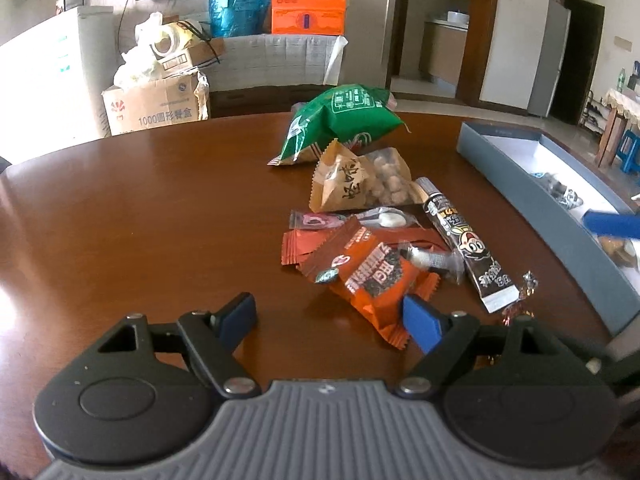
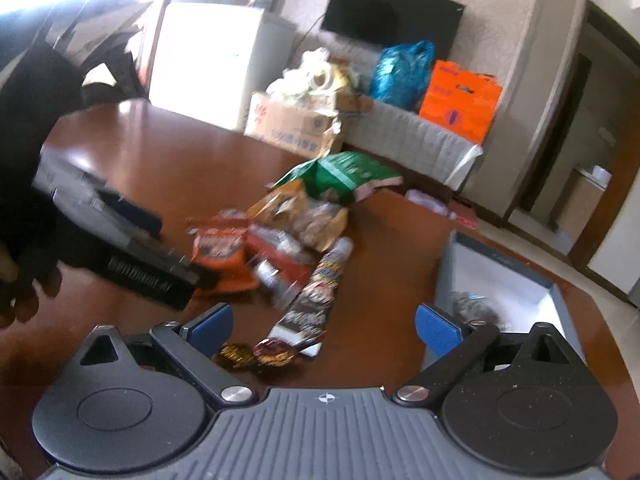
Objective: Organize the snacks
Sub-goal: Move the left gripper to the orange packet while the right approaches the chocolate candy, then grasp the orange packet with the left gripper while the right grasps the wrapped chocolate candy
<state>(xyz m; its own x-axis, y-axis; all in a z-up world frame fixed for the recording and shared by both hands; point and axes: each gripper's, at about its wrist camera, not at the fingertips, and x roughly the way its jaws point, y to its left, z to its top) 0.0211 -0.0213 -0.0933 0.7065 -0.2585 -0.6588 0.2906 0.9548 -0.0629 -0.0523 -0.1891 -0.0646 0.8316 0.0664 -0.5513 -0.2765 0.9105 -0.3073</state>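
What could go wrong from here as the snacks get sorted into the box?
The orange packet overlaps the other wrappers, so the open left tongs might drag neighbours along. Small foil candies lie near the table edge under the right tongs and could be knocked off.

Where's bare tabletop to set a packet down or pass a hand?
Free: the brown wooden table left of the snack pile, out to its far edge. Crowded: the strip between the pile and the grey open box.
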